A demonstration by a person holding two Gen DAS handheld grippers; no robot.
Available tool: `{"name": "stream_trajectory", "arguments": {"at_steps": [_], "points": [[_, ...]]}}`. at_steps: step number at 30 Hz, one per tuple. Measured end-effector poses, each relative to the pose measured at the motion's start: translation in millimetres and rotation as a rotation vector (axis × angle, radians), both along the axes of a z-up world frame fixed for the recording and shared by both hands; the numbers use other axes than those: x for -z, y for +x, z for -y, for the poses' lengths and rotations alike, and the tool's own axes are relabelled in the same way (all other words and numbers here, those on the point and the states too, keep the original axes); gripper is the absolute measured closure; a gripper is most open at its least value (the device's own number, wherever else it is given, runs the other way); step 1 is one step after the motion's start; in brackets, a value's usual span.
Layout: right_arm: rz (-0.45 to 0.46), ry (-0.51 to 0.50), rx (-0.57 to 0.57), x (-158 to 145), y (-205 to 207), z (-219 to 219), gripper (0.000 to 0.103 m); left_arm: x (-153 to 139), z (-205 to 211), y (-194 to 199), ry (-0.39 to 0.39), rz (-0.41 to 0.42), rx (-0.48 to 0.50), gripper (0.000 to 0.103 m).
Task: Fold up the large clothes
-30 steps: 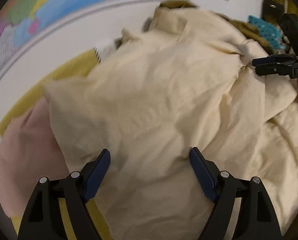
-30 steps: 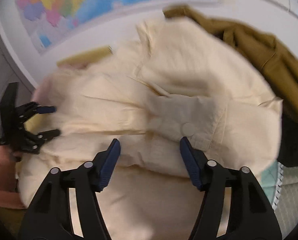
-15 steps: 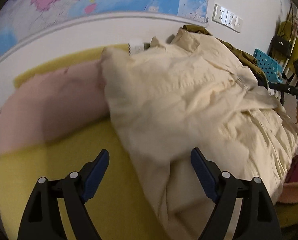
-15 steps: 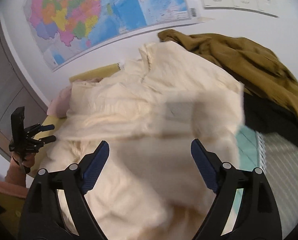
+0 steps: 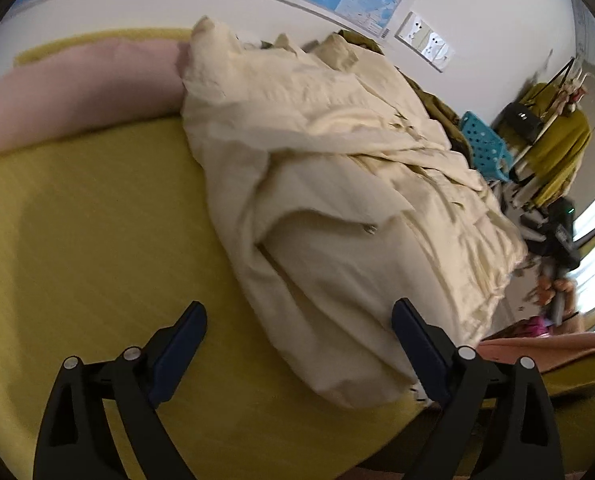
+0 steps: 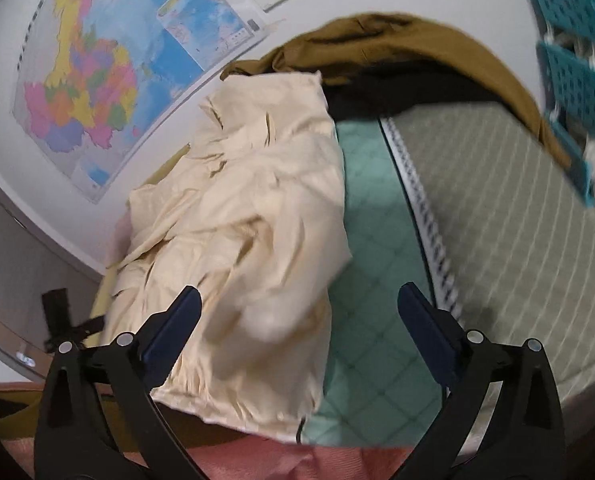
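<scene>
Your cream garment [image 5: 349,216] now lies bunched in a long heap on the yellow bed cover [image 5: 97,220], running from the far wall edge to the near edge, w/ the pink cloth [image 5: 69,88] at the far left corner. Both tongs have backed off since a sec ago: left tongs [image 5: 299,328] and right tongs [image 6: 297,312] spread wide, holding nothing. So no fold's set yet, I'd say; you prob need to spread it flat first.

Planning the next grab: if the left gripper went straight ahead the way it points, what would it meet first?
Most likely the cream garment, near its lower left edge. The open left gripper points across the yellow cover at that edge; depth is unclear.
</scene>
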State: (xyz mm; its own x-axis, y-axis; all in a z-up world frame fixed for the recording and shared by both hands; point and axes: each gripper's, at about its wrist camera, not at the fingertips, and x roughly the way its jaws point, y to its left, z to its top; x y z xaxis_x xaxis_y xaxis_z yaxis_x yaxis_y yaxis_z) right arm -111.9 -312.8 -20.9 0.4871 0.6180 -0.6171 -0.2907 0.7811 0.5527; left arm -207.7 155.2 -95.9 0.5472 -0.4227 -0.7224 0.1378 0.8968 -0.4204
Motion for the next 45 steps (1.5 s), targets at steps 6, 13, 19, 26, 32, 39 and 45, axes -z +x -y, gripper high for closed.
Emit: {"name": "stream_trajectory", "arguments": {"at_steps": [6, 13, 19, 26, 32, 39, 45], "points": [[-0.030, 0.033, -0.043, 21, -1, -8, 0.005, 1, 16, 2, -0.030, 0.009, 0.027, 0.007], [-0.023, 0.114, -0.219, 23, -2, -49, 0.029, 3, 45, 15, -0.066, 0.017, 0.090, 0.013], [0.023, 0.285, -0.253, -7, -3, -54, 0.079, -21, 24, 29, -0.148, -0.014, -0.012, 0.078], [0.125, 0.376, -0.279, -46, -24, -46, 0.086, -66, 8, 9, -0.181, 0.068, -0.030, 0.077], [-0.013, 0.277, -0.215, -5, -10, -43, 0.062, -21, -5, 15, -0.123, -0.059, -0.067, 0.063], [-0.054, 0.213, -0.161, 17, -6, -37, 0.021, -7, -10, 16, -0.065, -0.034, -0.081, 0.022], [-0.046, 0.191, -0.205, 23, -1, -59, 0.020, -1, 4, 27, -0.042, 0.004, -0.011, 0.007]]}}
